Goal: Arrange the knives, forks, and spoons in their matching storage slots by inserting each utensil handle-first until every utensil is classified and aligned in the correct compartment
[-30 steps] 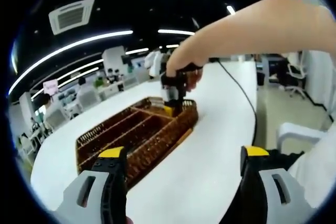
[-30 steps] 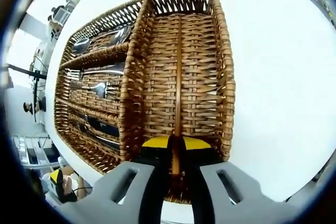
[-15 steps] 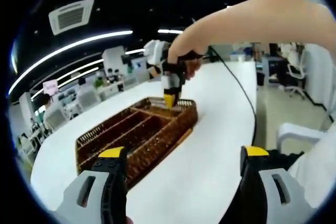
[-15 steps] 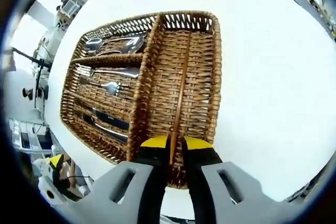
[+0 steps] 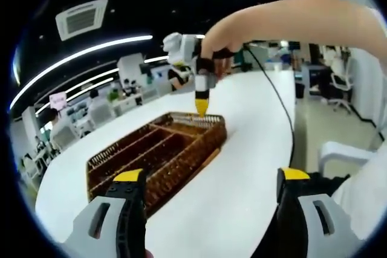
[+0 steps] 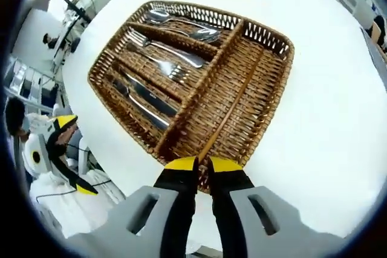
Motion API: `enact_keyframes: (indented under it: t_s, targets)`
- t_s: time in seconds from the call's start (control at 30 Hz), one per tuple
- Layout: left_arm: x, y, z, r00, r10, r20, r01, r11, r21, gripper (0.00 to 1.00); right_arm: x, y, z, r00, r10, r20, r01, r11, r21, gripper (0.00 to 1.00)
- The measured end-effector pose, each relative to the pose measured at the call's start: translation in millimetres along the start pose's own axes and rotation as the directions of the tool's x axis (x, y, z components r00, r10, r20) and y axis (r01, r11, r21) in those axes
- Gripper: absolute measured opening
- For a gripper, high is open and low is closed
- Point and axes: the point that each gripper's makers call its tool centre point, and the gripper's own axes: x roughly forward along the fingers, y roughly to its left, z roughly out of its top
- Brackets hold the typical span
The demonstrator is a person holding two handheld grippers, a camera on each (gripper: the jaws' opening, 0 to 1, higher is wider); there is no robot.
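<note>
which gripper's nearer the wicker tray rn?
Right. The right gripper hangs just above the far end of the wicker tray, fingers nearly together. The left gripper sits back off the tray's near side, over bare table, fingers wide apart.

left tongs: grey, yellow tips | right tongs: black fingers, yellow tips

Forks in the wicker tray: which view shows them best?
The right gripper view: it looks down into the wicker tray, the forks lying in its middle slot. The left gripper view sees the tray side-on; its contents are unreadable.
</note>
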Motion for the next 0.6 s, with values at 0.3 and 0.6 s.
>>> enact_keyframes:
  t_s: [0.3, 0.6]
  targets:
    - [0, 0.7, 0.5, 1.0, 0.003, 0.007, -0.003, 1.0, -0.007, 0.9, -3, 16, 1.2, 1.0, 0.018, 0.004, -0.016, 0.954, -0.301, 0.07]
    - [0, -0.5, 4.5, 0.999, -0.004, 0.042, 0.005, 1.0, -0.024, 0.95, 0, 39, -8.7, 1.0, 0.03, -0.01, -0.03, 0.859, -0.51, 0.09]
